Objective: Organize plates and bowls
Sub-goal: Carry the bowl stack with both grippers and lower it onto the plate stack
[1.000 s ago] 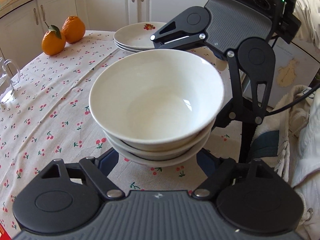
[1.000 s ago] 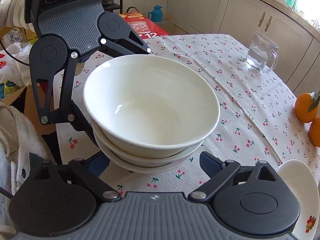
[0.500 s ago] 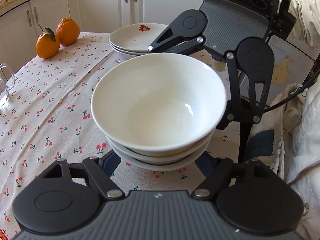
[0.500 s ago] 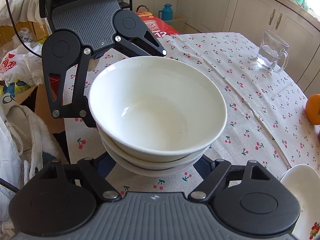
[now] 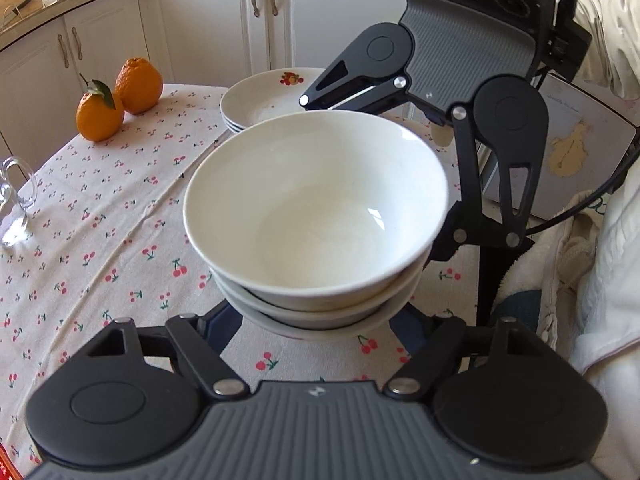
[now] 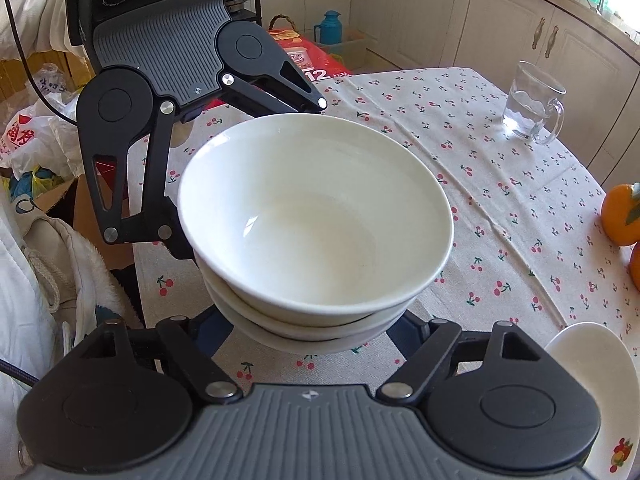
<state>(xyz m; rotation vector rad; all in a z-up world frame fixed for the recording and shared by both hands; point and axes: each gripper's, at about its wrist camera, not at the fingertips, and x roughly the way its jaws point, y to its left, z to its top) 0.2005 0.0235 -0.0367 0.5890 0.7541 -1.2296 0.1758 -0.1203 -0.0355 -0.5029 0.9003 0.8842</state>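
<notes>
Both grippers, left and right, clamp the stack of three bowls from opposite sides above the tablecloth, the plates behind.

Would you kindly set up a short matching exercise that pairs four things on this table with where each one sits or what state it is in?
Things:
1. stack of white bowls
2. stack of plates
3. two oranges
4. glass mug

Places or states:
A. holds some water, on the cherry-print tablecloth
B. side by side near the table's edge, in front of the cabinets
C. between the fingers of both grippers
D. topmost one has a fruit picture on its rim, just beyond the bowls in the left wrist view

Pairs: 1-C, 2-D, 3-B, 4-A
</notes>
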